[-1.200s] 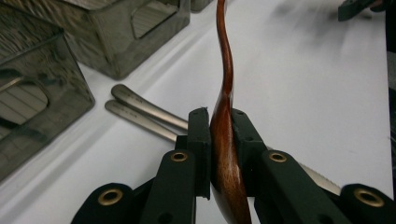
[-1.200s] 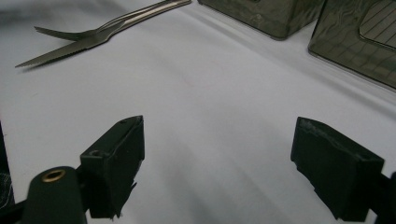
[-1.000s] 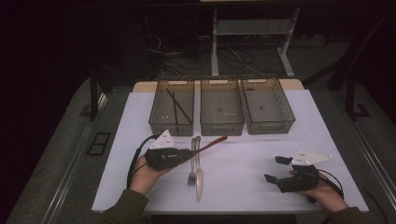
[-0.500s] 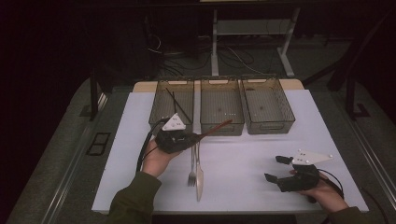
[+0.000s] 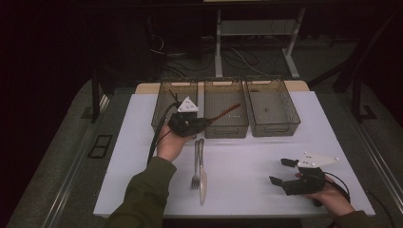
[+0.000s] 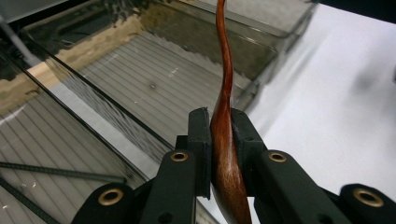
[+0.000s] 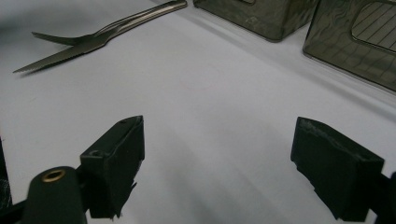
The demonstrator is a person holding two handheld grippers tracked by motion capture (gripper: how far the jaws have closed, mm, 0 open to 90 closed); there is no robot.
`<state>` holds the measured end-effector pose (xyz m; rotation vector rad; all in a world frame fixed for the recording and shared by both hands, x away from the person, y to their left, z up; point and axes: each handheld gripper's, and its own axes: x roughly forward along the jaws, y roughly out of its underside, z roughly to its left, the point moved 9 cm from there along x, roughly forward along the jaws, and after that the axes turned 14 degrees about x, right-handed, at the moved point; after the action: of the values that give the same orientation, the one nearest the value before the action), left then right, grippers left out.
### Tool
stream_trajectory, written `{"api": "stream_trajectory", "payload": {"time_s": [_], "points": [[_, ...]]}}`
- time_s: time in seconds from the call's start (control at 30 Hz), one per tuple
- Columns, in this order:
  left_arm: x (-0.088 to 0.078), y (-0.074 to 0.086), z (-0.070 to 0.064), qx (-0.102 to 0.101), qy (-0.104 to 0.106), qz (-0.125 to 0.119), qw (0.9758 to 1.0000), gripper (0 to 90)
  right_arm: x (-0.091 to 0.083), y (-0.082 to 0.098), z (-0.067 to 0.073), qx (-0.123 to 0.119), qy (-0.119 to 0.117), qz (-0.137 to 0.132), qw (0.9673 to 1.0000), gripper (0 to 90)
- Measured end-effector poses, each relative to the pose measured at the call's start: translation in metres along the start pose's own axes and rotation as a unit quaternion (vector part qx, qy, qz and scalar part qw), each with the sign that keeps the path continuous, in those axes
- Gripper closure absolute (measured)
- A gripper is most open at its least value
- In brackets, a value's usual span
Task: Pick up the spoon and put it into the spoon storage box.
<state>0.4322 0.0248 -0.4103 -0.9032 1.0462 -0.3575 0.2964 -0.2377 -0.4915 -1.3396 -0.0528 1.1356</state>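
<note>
A slender reddish-brown wooden spoon [image 5: 222, 113] is clamped in the left claw [image 5: 199, 124], carried over the middle of 3 smoky clear plastic bins [image 5: 226, 129] at the worktop's [image 5: 142, 171] 12 o'clock edge. The right claw [image 5: 280, 171] rests at 4 o'clock, jaws apart and empty. Next, lowering and release into that bin are judged to be called for.

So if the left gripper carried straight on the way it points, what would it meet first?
Probably the middle bin: the left gripper, jaws shut on the wooden spoon, points across it, and the spoon's far end would likely reach a wall of that bin first. Depth is unclear.
</note>
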Motion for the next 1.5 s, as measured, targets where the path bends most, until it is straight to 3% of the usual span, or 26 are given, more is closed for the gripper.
{"api": "stream_trajectory", "payload": {"time_s": [0.33, 0.6, 0.93, 1.5], "points": [[0.027, -0.016, 0.027, -0.039, -0.031, 0.017, 0.9986, 80.0, 0.000, 0.000, 0.000, 0.001, -0.001, 0.000, 1.0000, 16.9], [0.056, -0.013, 0.045, -0.062, -0.048, 0.048, 0.9958, 79.9, -0.001, -0.001, 0.000, 0.001, -0.002, -0.001, 1.0000, 17.0], [0.081, -0.009, 0.043, -0.062, -0.037, 0.076, 0.9945, 79.9, -0.002, -0.001, 0.000, 0.000, -0.004, -0.002, 1.0000, 17.0], [0.091, -0.004, 0.037, -0.060, -0.023, 0.094, 0.9935, 79.6, -0.002, -0.001, 0.000, 0.001, -0.003, -0.001, 1.0000, 17.0]]}}
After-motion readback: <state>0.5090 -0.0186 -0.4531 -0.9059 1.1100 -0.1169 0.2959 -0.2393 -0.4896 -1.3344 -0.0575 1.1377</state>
